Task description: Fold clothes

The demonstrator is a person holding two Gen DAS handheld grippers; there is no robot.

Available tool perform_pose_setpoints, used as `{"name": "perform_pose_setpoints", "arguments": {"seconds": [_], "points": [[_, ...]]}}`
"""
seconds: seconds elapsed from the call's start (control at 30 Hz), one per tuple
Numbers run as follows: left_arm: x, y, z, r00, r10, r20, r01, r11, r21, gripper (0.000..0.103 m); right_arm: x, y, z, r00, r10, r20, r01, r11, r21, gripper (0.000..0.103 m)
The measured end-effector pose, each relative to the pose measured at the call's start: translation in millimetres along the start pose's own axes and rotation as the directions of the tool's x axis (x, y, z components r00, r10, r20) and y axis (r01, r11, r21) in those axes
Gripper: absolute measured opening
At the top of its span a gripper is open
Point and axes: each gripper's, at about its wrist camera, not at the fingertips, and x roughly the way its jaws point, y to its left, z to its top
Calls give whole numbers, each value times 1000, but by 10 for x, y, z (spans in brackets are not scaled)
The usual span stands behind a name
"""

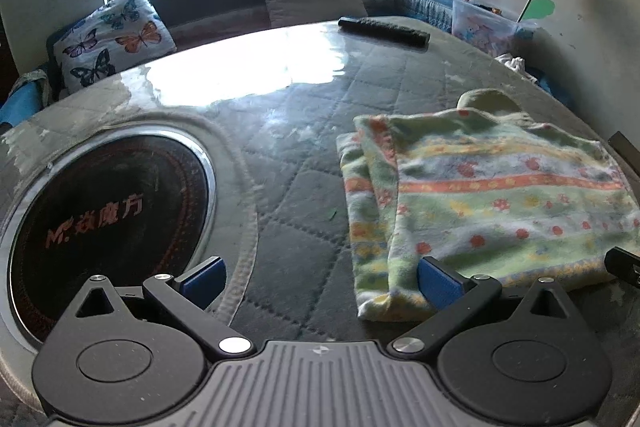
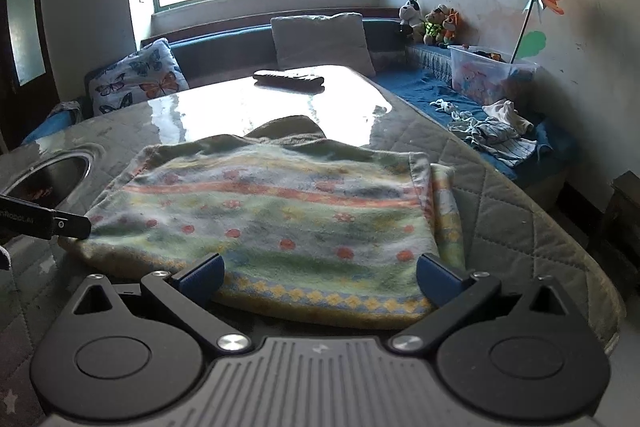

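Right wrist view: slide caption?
Open right gripper at near hem of folded patterned garment on quilted table.

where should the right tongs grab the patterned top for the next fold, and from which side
Take the near hem of the patterned top, at the corner by the folded-in sleeve. It lies flat on the table with that diamond-banded edge facing the open right tongs, so probably come in low from the near side, one finger sliding under the hem. The left tongs, also open, could take the other corner.

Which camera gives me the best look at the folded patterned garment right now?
The right wrist view: the folded garment lies centred and whole. The left wrist view pushes it to the right, near the frame edge.
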Motion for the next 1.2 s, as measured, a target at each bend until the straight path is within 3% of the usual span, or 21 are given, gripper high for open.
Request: {"name": "perform_pose_setpoints", "arguments": {"seconds": [1.2], "points": [[-458,41,-458,1000,-29,12,29,999,29,103,-145,603,-204,999,-33,-40,33,999,-2,103]]}}
